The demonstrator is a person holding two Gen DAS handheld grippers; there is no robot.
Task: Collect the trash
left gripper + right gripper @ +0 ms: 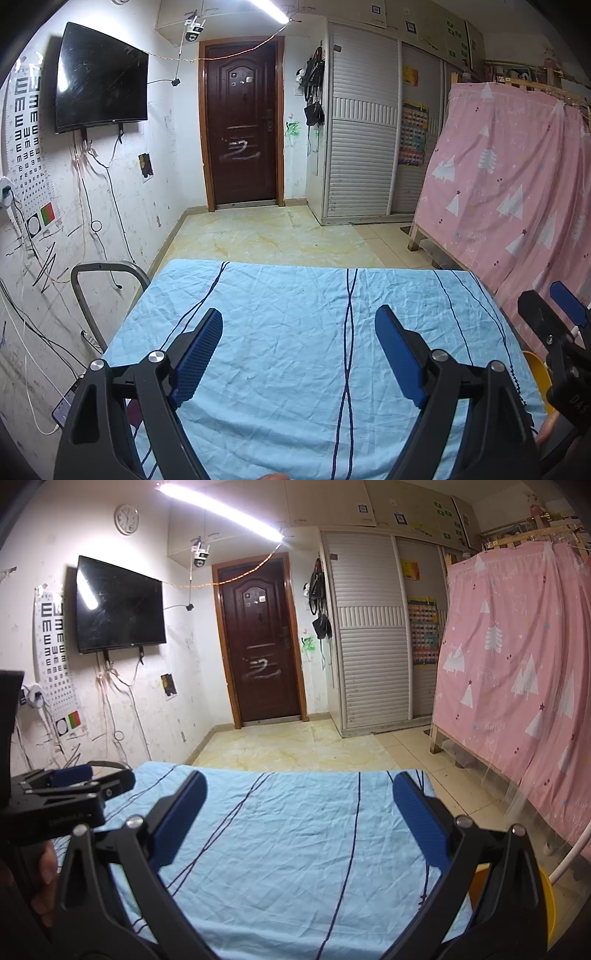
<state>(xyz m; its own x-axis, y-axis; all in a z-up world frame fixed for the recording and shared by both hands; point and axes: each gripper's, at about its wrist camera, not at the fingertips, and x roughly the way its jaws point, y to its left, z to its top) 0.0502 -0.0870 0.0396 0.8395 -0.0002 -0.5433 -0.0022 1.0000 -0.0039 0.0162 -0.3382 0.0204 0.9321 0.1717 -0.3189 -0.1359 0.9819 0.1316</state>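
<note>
A table covered with a light blue cloth (295, 332) with dark stripes lies in front of me; it also shows in the right wrist view (295, 830). No trash shows on it. My left gripper (299, 317) is open and empty above the cloth. My right gripper (299, 786) is open and empty above the cloth's right half. A yellow bin (546, 904) stands at the table's right edge; its rim also shows in the left wrist view (535, 363). The right gripper shows at the right edge of the left wrist view (554, 314).
A grey chair back (107, 280) stands at the table's left. A pink curtain (517, 184) hangs on a wooden frame at the right. A brown door (242, 129), a wall TV (99, 77) and white wardrobes (362, 129) lie beyond tiled floor (277, 236).
</note>
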